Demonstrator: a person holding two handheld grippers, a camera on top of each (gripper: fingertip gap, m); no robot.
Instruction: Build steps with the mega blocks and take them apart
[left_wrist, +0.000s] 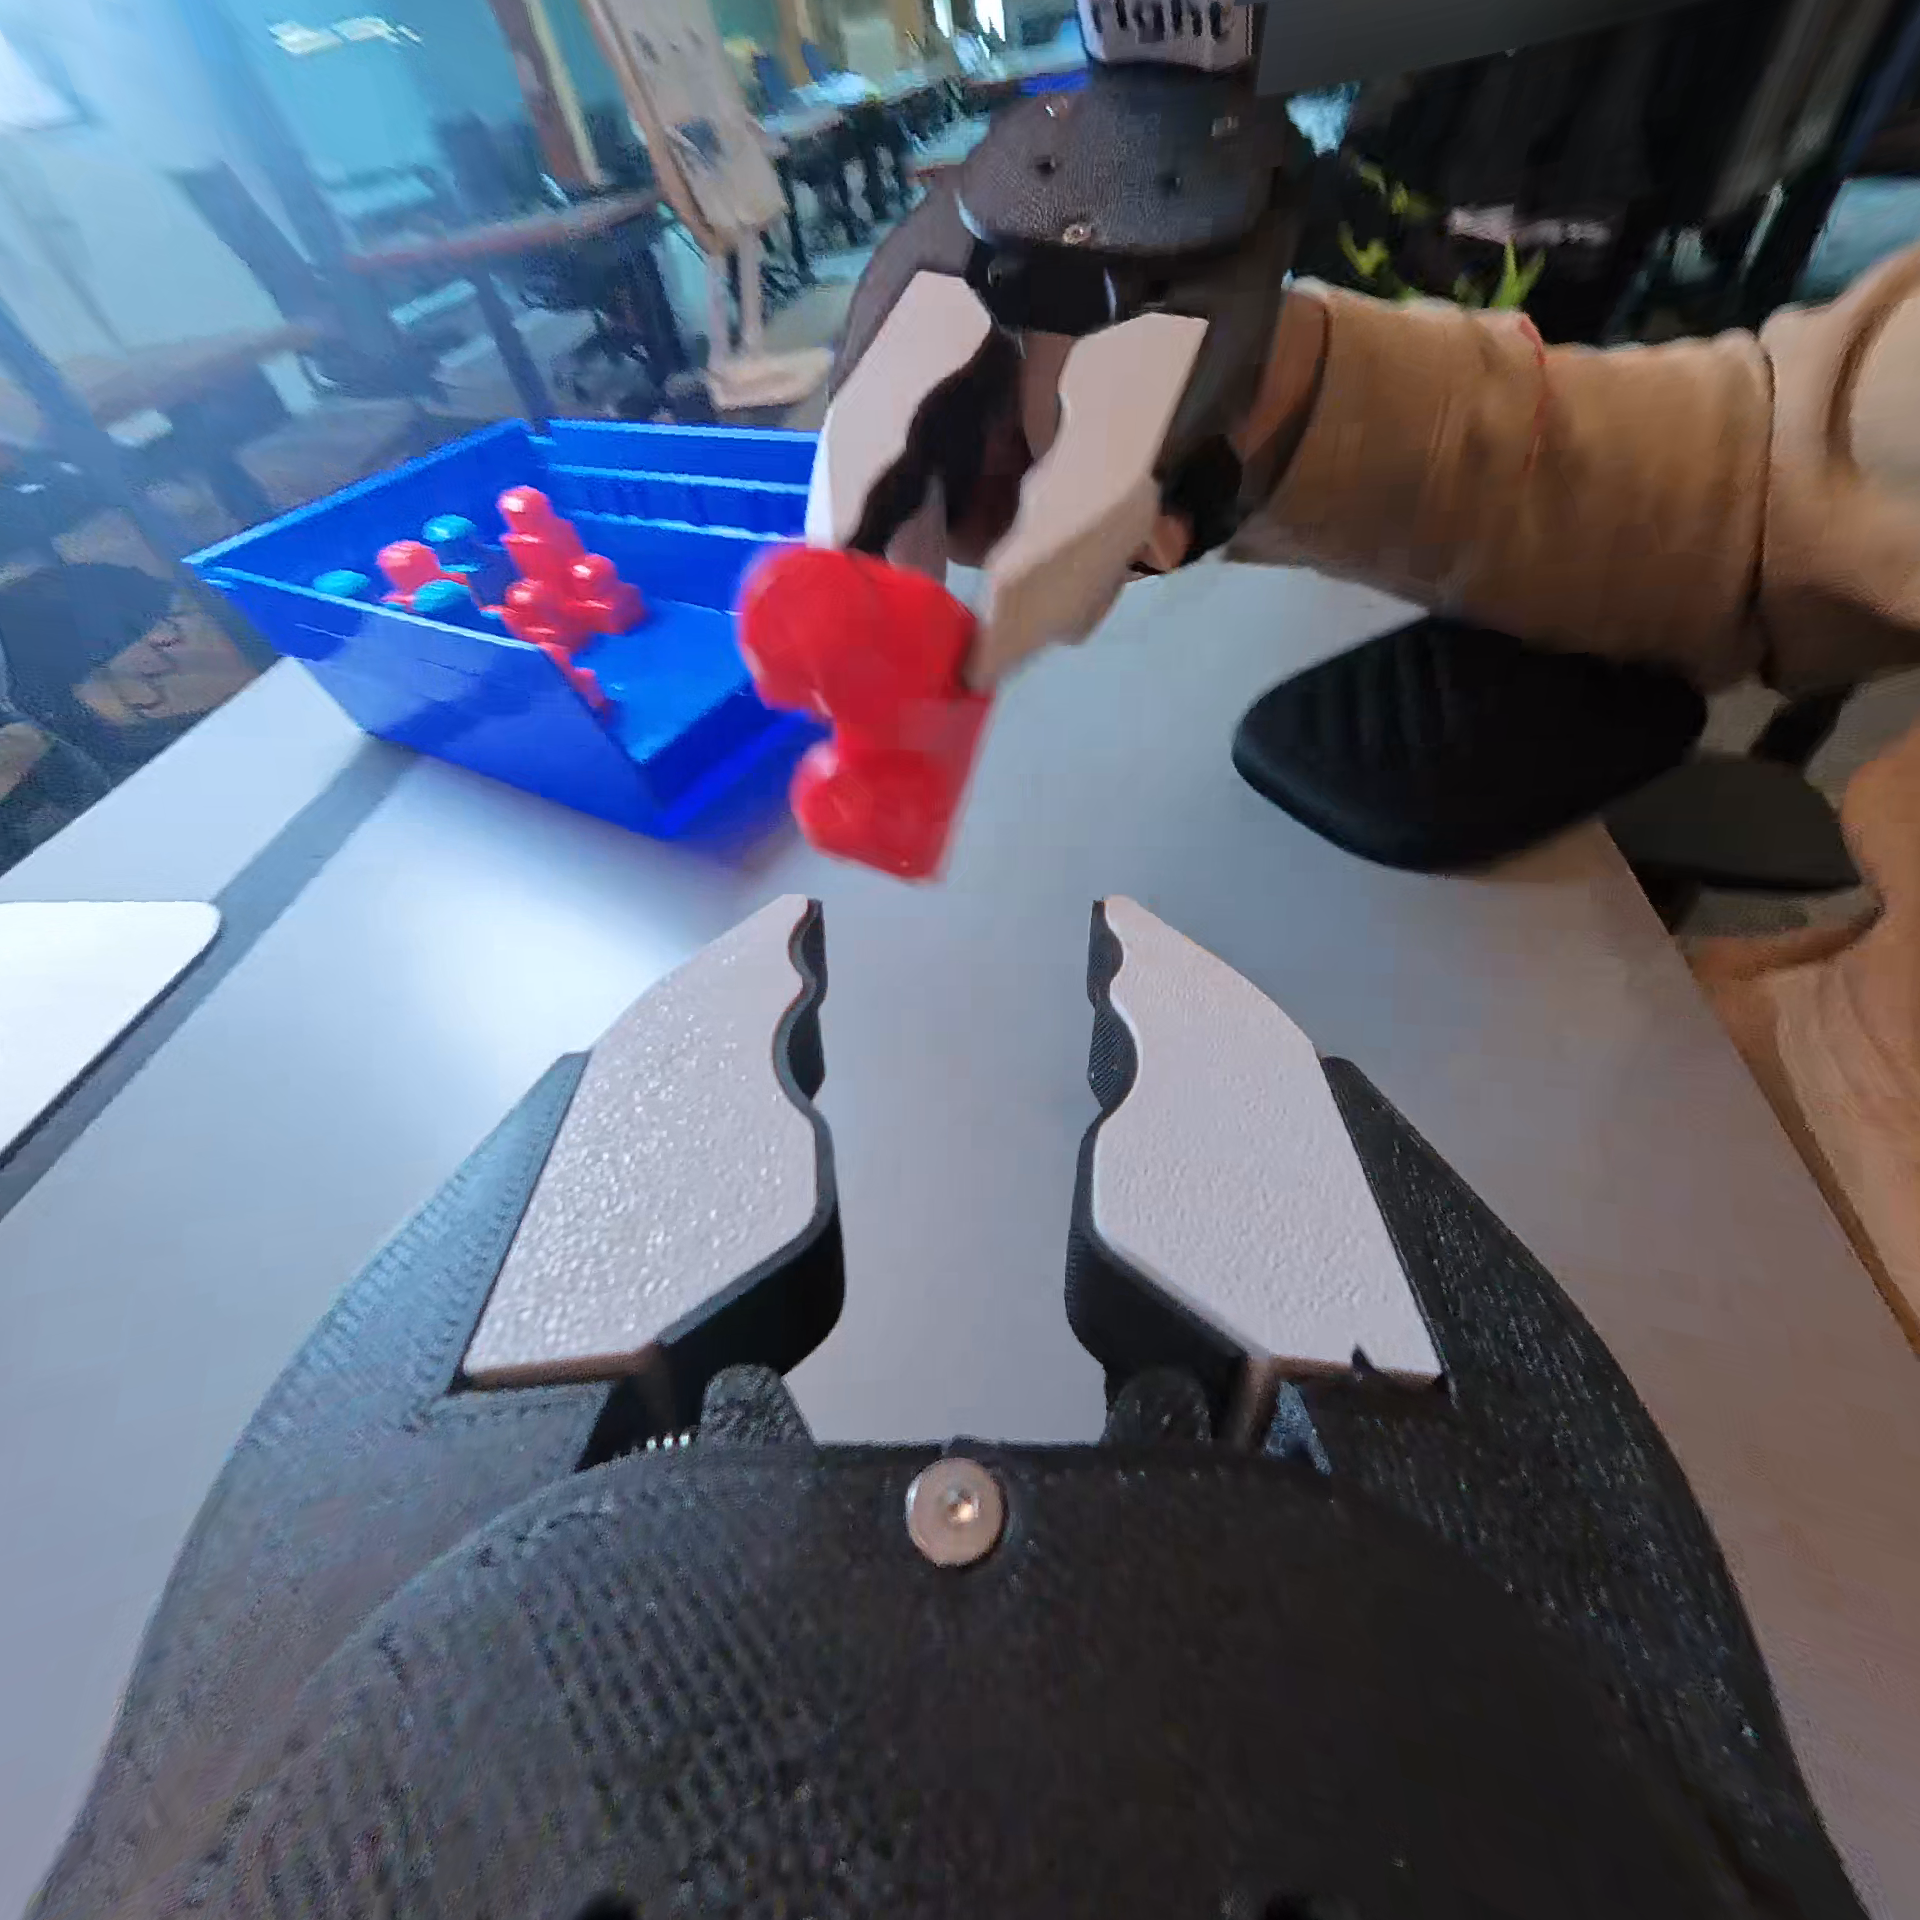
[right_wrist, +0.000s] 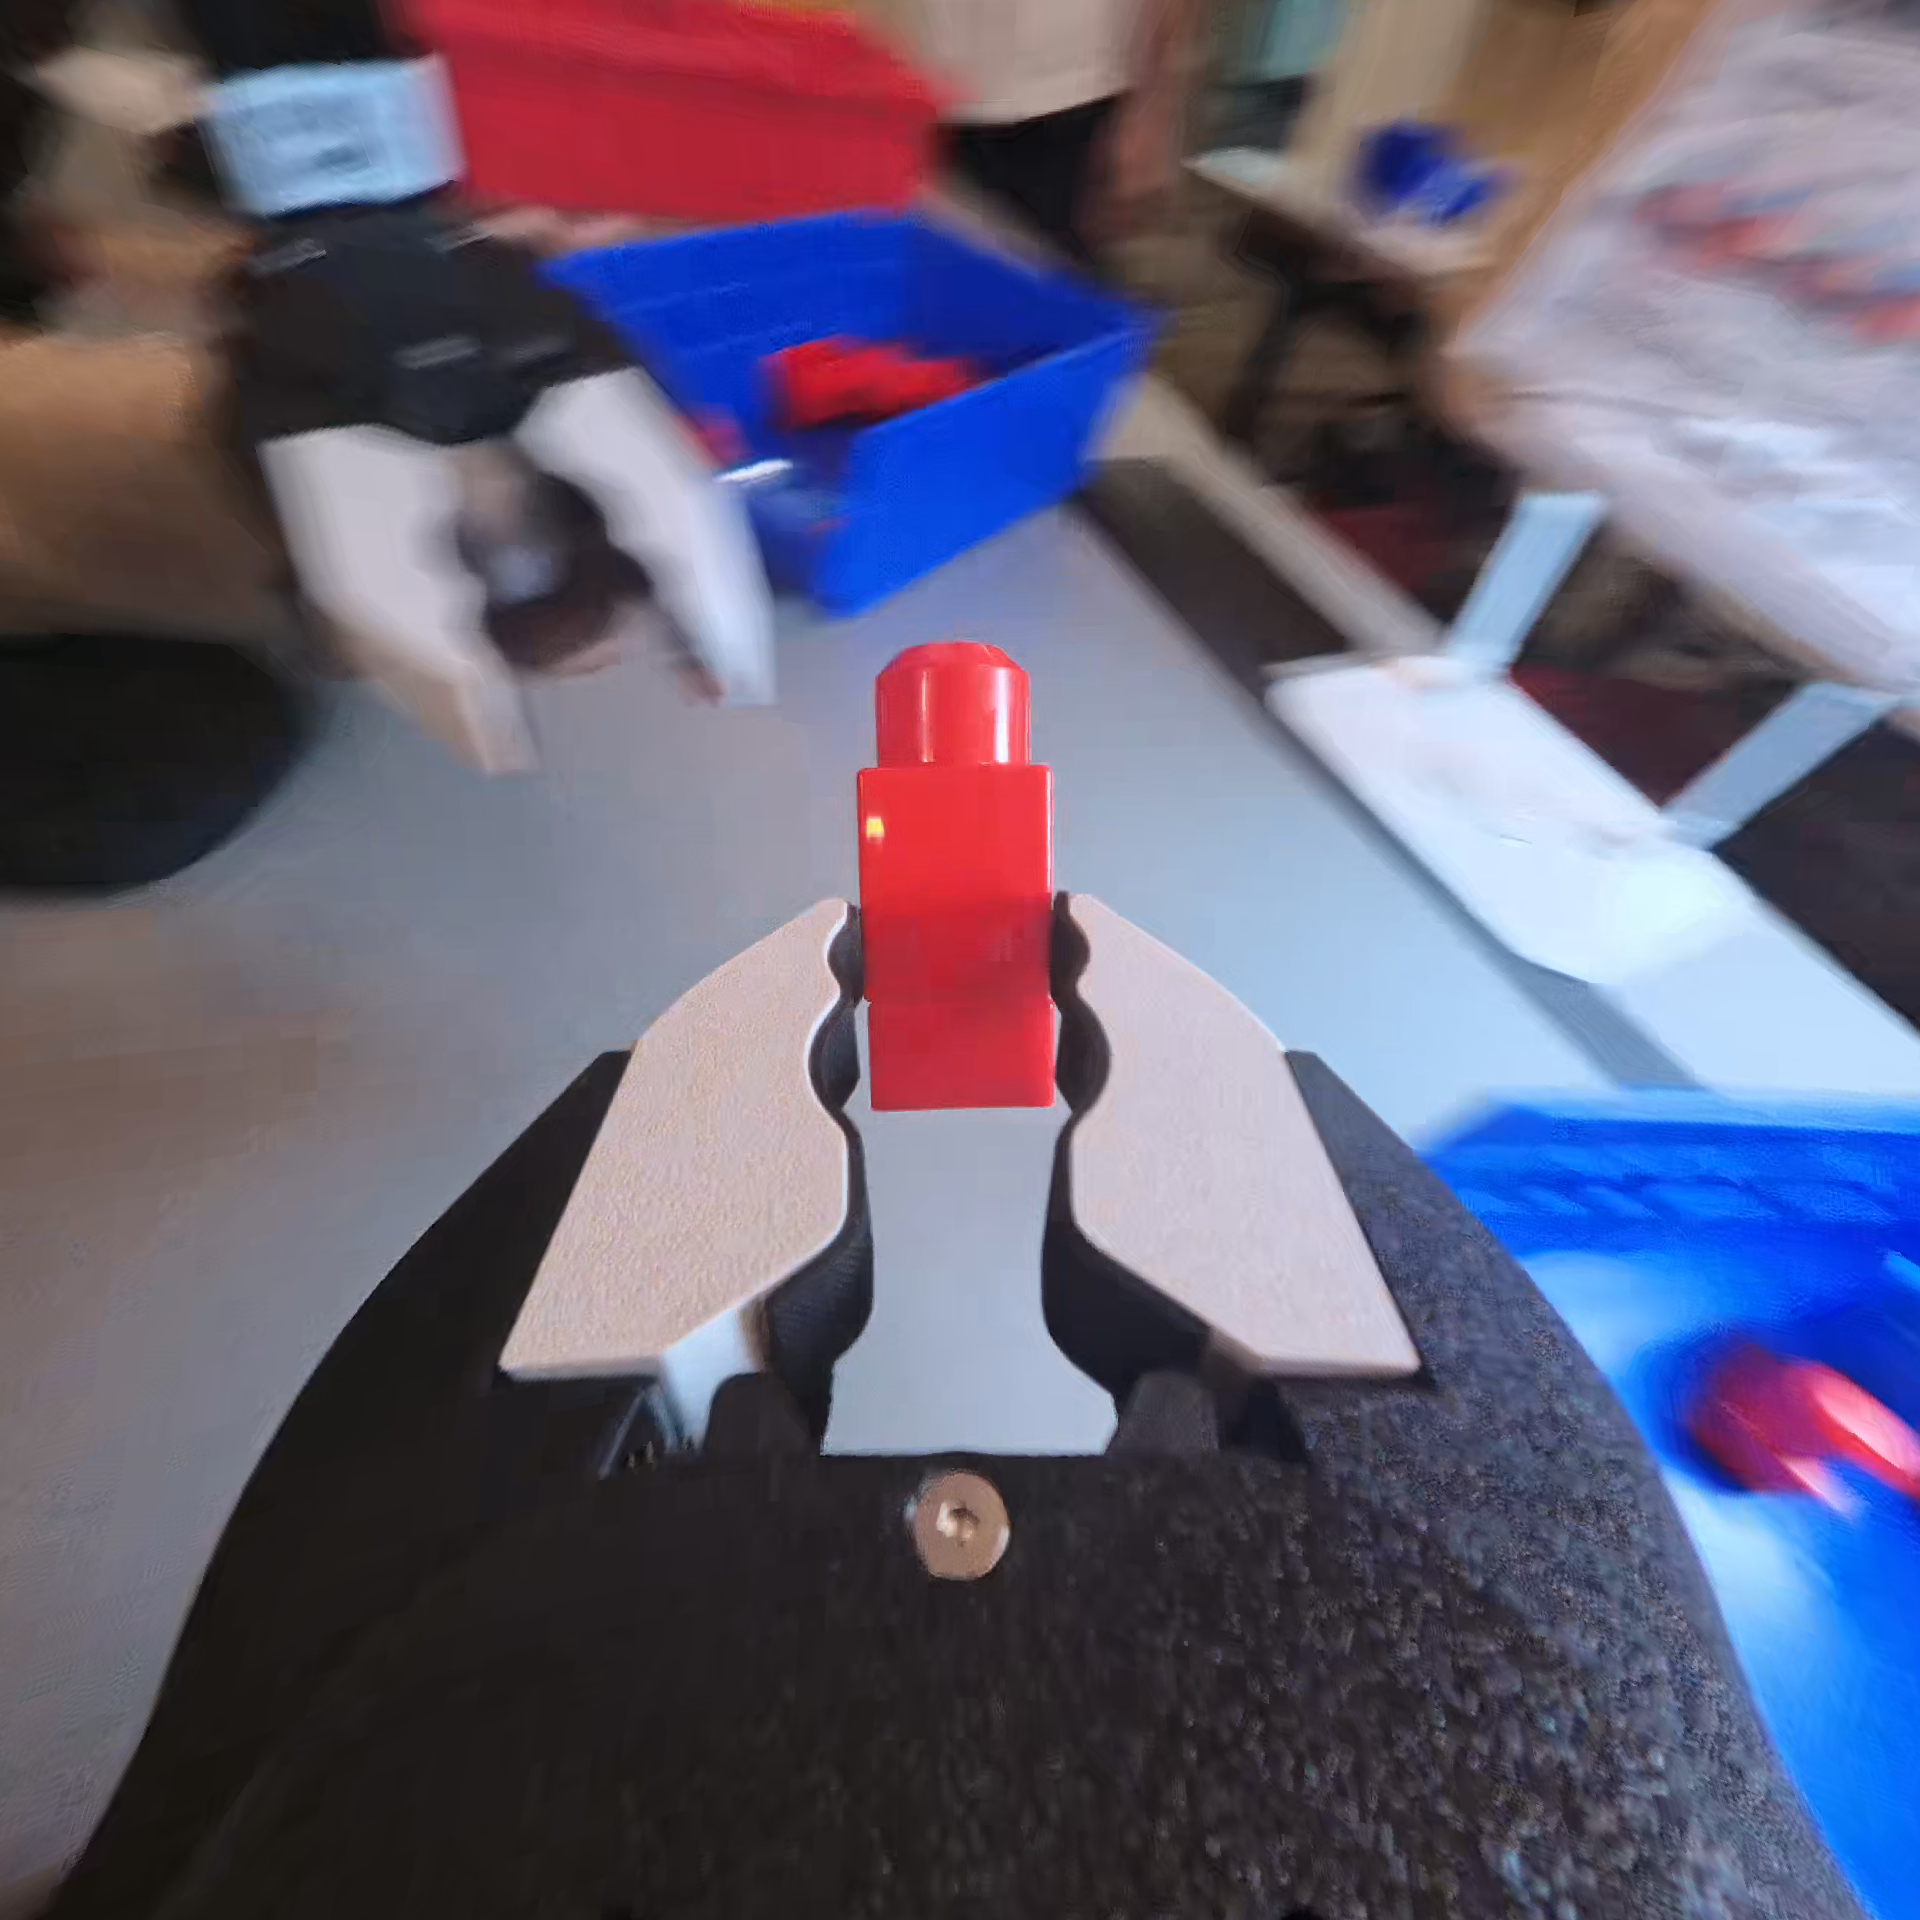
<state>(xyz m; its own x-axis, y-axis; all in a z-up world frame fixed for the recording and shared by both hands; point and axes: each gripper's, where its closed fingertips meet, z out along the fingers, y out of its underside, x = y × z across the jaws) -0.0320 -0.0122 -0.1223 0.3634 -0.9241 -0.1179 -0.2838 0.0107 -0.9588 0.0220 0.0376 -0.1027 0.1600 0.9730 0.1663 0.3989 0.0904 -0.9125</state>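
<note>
My right hand-held gripper (right_wrist: 956, 925) is clamped on a red block (right_wrist: 956, 914) above the table (right_wrist: 312, 1039). My left hand-held gripper (left_wrist: 956, 925) gapes apart, holding nothing.

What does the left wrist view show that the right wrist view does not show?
Only the left wrist view shows loose red and teal blocks clearly in the blue bin, and a black chair seat. Only the right wrist view shows a red bin behind. Both show the right gripper holding the red block, the open left gripper and the grey table.

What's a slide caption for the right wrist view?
Right gripper clamps a red block above the grey table.
</note>
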